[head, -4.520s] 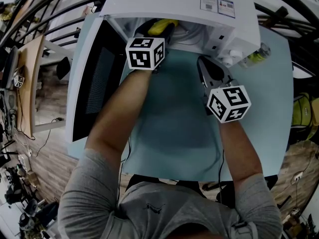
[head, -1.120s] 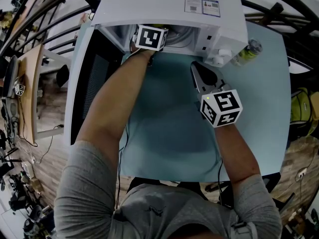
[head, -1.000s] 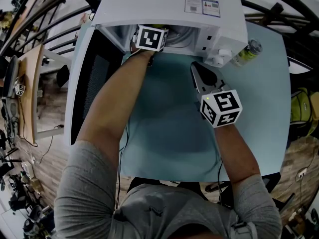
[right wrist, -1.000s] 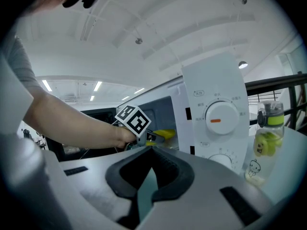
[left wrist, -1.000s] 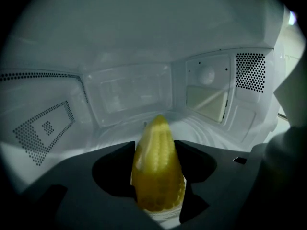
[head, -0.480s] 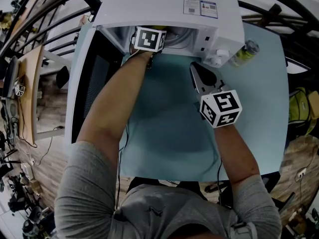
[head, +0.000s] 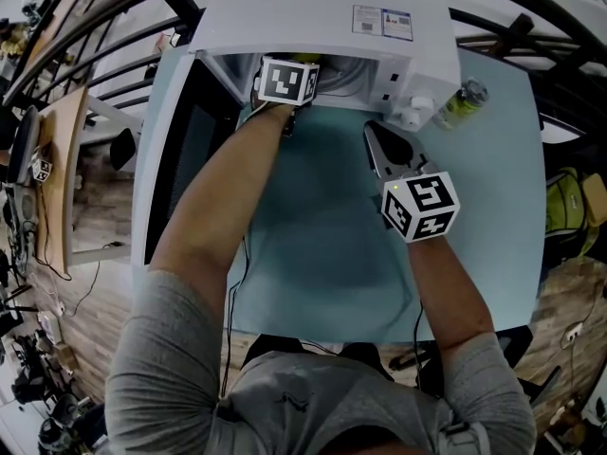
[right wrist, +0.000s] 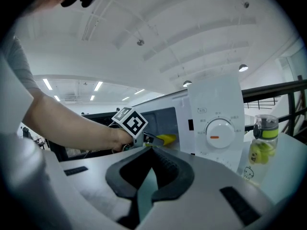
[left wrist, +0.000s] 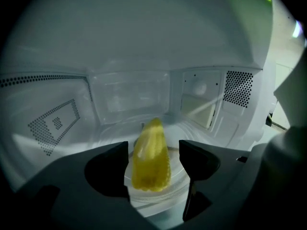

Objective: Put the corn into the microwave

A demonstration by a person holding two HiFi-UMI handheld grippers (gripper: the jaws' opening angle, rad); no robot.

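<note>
The yellow corn [left wrist: 151, 155] lies on the glass turntable [left wrist: 175, 188] inside the white microwave [head: 322, 12]. My left gripper [left wrist: 154, 146] reaches into the cavity. Its jaws are opening on either side of the corn, and a thin gap shows at each pad. From the head view only its marker cube [head: 287, 81] shows at the oven's mouth. In the right gripper view the corn [right wrist: 166, 139] peeks out past that cube. My right gripper [head: 377, 133] hovers over the teal table [head: 322, 245] in front of the control panel, shut and empty.
The microwave door [head: 180, 159] stands swung open to the left. A dial [right wrist: 219, 132] sits on the panel at the right. A small clear bottle [head: 462, 102] with yellow-green contents stands just right of the microwave.
Since the earliest frame my left gripper has gone deeper into the microwave with the corn. Over the last second both hands have stayed almost still.
</note>
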